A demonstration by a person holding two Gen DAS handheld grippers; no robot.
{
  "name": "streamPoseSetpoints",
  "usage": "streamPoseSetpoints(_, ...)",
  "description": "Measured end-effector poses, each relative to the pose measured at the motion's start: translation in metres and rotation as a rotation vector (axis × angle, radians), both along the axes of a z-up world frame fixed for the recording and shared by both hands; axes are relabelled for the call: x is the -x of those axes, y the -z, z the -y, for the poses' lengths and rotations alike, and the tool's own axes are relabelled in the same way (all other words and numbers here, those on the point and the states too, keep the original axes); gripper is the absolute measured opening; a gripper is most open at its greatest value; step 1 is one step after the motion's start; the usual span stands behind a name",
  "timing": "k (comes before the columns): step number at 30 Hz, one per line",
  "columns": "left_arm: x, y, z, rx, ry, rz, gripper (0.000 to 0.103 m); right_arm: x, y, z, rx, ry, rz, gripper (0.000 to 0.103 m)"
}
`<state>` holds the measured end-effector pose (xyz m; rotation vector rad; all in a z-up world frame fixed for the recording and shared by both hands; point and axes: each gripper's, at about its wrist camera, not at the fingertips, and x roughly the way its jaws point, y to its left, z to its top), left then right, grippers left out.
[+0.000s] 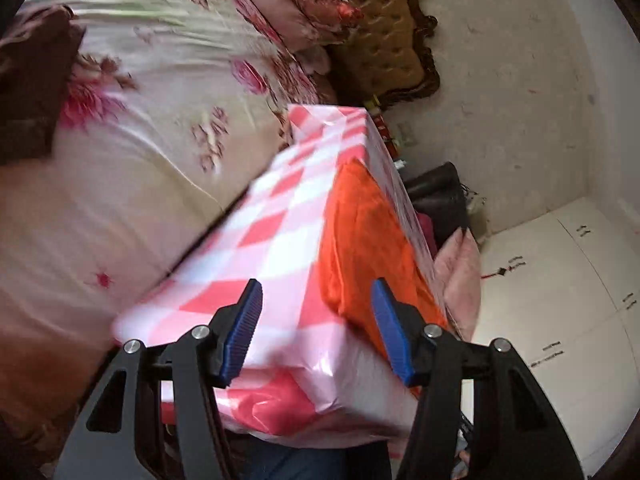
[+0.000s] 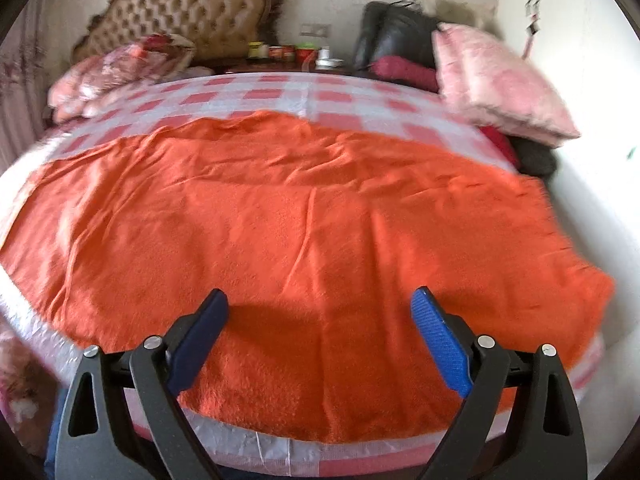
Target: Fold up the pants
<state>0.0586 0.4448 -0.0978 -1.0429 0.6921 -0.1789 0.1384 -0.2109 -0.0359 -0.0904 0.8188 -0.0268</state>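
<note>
Orange pants (image 2: 304,216) lie spread flat over a table covered with a pink and white checked cloth (image 2: 320,96). My right gripper (image 2: 320,304) is open and empty, just above the near edge of the pants. In the left wrist view the same pants (image 1: 368,240) show on the right side of the checked table (image 1: 272,240), seen from its end. My left gripper (image 1: 316,300) is open and empty, hovering over the table's near corner beside the pants' edge.
A bed with a floral sheet (image 1: 140,140) lies left of the table, with pillows (image 2: 120,68) and a tufted headboard (image 2: 192,12). A pink cushion (image 2: 496,84) and dark bags (image 2: 400,36) sit at the table's far right. Jars stand on a nightstand (image 2: 296,54).
</note>
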Motion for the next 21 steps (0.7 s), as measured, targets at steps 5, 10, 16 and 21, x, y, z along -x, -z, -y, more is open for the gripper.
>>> streamPoseSetpoints(5,-0.017,0.003,0.013,0.035,0.060,0.048,0.051,0.003,-0.034,-0.043,-0.012,-0.097,0.087,0.083)
streamPoseSetpoints(10,-0.027,-0.010,0.023,-0.043,0.098,0.081,0.034,-0.003,-0.046,-0.113,-0.037,-0.224,0.096,0.082)
streamPoseSetpoints(16,-0.025,-0.027,0.025,-0.162,0.086,0.079,0.014,-0.009,-0.033,-0.158,-0.003,-0.259,0.065,0.081)
streamPoseSetpoints(21,-0.027,-0.042,0.032,-0.246,0.086,0.060,0.013,-0.016,-0.010,-0.162,0.038,-0.237,-0.012,0.079)
